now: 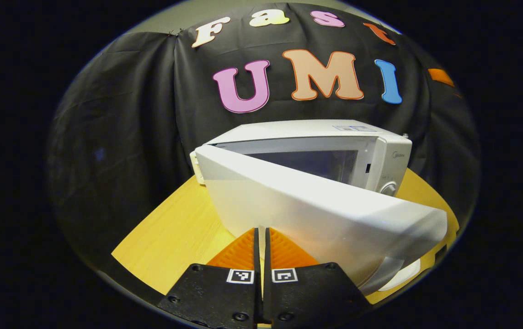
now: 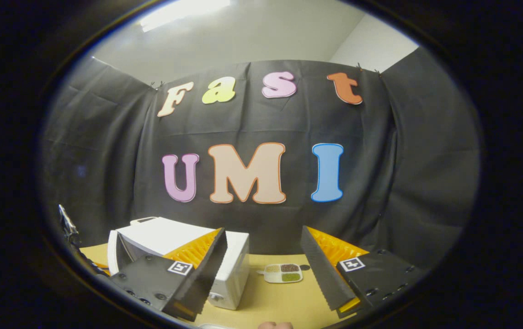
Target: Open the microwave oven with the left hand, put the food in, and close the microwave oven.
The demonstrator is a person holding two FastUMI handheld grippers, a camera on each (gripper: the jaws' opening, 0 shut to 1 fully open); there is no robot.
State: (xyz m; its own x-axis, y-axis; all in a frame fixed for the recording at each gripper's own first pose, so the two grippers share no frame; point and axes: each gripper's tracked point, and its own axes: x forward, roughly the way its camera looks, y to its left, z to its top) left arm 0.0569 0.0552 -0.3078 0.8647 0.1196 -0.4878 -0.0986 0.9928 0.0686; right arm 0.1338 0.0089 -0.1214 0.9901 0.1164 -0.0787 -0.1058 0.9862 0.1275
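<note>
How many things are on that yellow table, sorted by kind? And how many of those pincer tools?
Microwave oven, door swung partly open: 1
Food tray with four compartments: 1
Grippers: 2, the left gripper and the right gripper
Table: 1
Total: 5

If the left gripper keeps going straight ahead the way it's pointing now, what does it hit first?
Most likely the microwave door. The left gripper, fingers together, points at the swung-out door's outer face just ahead, with the microwave oven behind it. How close the door is cannot be judged.
</note>
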